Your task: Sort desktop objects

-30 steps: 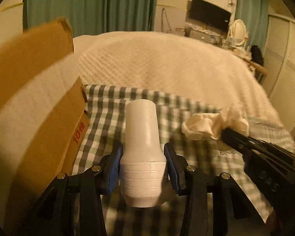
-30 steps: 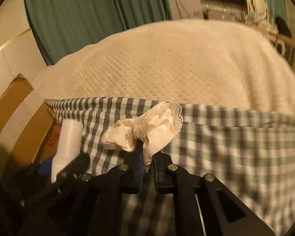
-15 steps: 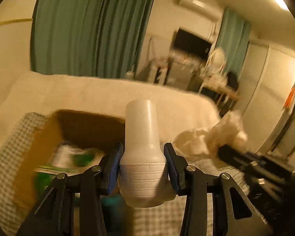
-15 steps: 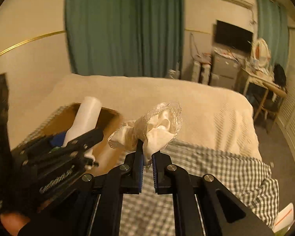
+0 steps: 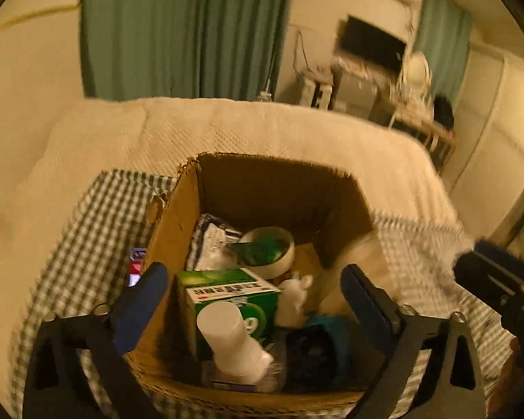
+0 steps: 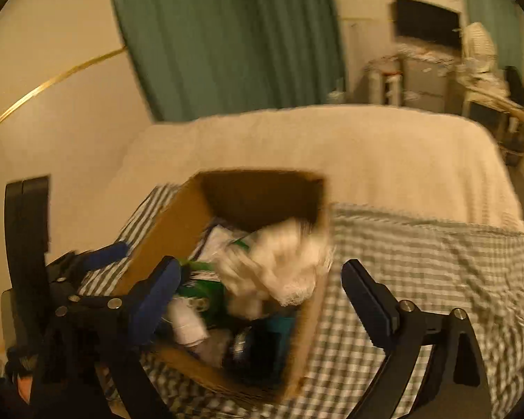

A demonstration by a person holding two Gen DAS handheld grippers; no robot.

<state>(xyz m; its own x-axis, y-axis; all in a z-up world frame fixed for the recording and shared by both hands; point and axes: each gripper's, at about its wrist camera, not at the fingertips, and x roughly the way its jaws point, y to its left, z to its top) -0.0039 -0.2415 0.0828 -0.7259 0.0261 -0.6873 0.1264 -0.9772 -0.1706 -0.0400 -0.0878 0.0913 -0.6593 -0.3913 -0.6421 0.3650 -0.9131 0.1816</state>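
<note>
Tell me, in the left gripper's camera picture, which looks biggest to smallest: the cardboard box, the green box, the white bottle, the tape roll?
1. cardboard box, easily biggest.
2. green box.
3. white bottle and tape roll: look similar. The bottle is nearer the camera, so I won't rank them.

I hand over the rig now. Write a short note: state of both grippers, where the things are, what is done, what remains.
Left gripper: fingers opening, nothing between them.
Right gripper: fingers opening; the cream cloth is free.
White bottle lies in the cardboard box; the cloth is over the box's right edge, blurred.
Done: both things released.
Left: check the cloth is inside; no other loose item is in view.
</note>
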